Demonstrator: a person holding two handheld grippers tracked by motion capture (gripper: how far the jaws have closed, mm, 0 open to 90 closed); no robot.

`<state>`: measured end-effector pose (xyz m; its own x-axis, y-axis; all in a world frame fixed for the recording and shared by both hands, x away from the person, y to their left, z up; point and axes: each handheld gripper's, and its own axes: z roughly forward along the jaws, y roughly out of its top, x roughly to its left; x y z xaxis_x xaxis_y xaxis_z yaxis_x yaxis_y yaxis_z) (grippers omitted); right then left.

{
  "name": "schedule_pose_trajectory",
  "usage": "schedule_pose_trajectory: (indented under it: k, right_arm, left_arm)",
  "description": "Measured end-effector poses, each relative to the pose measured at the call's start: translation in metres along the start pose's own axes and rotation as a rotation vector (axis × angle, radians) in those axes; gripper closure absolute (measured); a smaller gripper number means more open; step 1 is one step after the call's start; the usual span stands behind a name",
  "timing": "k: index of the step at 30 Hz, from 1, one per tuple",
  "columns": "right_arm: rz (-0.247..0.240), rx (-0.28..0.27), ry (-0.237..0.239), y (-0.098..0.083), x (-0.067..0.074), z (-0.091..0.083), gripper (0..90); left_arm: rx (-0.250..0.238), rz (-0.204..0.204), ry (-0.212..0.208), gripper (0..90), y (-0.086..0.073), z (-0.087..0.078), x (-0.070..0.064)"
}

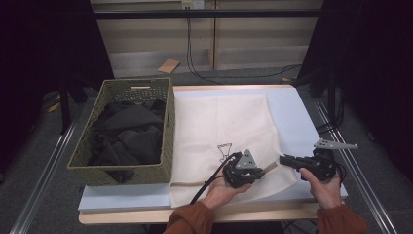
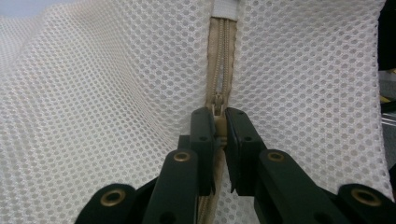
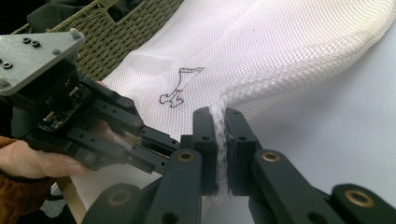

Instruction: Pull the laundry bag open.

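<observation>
Step in hand, as judged: opening the zipper of the white mesh laundry bag [image 1: 221,131], which lay flat on the table [image 1: 292,105] just right of the basket [image 1: 168,141].

Left gripper [image 2: 220,128] was pinched on the zipper pull [image 2: 218,105], jaws pressed together around the tan zipper tape [image 2: 222,51]. Teeth beyond the slider looked closed; whether the stretch under the gripper had parted was hidden, so the progress of the zip could not be told with certainty.

Right gripper [image 3: 220,135] was clamped on the bag's near-right edge [image 3: 219,109], mesh bunched between its jaws and lifted a little off the table. In the high view both grippers sat near each other at the bag's front edge.

Next move, as judged: right gripper anchors the fabric taut while the left draws the slider along the tape, kept in line with the teeth so the mesh does not snag.

Containers: the woven olive basket held a heap of dark clothing [image 1: 129,134], filling most of it. The mesh bag appeared flat and empty; a small dark outline figure [image 3: 180,88] was printed on it.
</observation>
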<state>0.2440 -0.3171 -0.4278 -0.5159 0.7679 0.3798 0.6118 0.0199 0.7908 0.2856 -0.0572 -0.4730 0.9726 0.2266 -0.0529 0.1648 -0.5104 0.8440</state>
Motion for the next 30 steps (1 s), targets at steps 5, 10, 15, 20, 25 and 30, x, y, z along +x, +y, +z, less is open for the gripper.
schedule_pose_trajectory:
  k: [5, 10, 15, 20, 25, 30]
  right_arm:
    - [-0.008, -0.002, -0.002, -0.001, -0.001, -0.001, 85.5]
    - [-0.021, -0.030, -0.013, -0.001, 0.001, -0.004, 85.5]
    - [-0.012, -0.029, -0.015, -0.003, 0.000, -0.004, 85.5]
    - [-0.018, -0.033, -0.017, -0.003, -0.001, -0.005, 85.5]
    - [-0.019, -0.035, -0.018, -0.003, -0.001, -0.005, 85.5]
    - [-0.015, -0.035, -0.017, -0.002, -0.001, -0.006, 85.5]
  left_arm:
    - [-0.008, -0.005, 0.000, 82.6, -0.001, -0.004, 0.001]
    - [0.007, -0.001, 0.001, 82.6, -0.003, -0.008, 0.003]
    - [0.030, 0.003, -0.002, 82.6, -0.004, -0.010, 0.004]
    - [0.024, -0.001, -0.010, 82.6, -0.006, -0.012, 0.005]
    - [0.019, -0.005, -0.006, 82.6, -0.005, -0.019, 0.005]
    - [0.030, -0.004, -0.004, 82.6, -0.009, -0.023, 0.007]
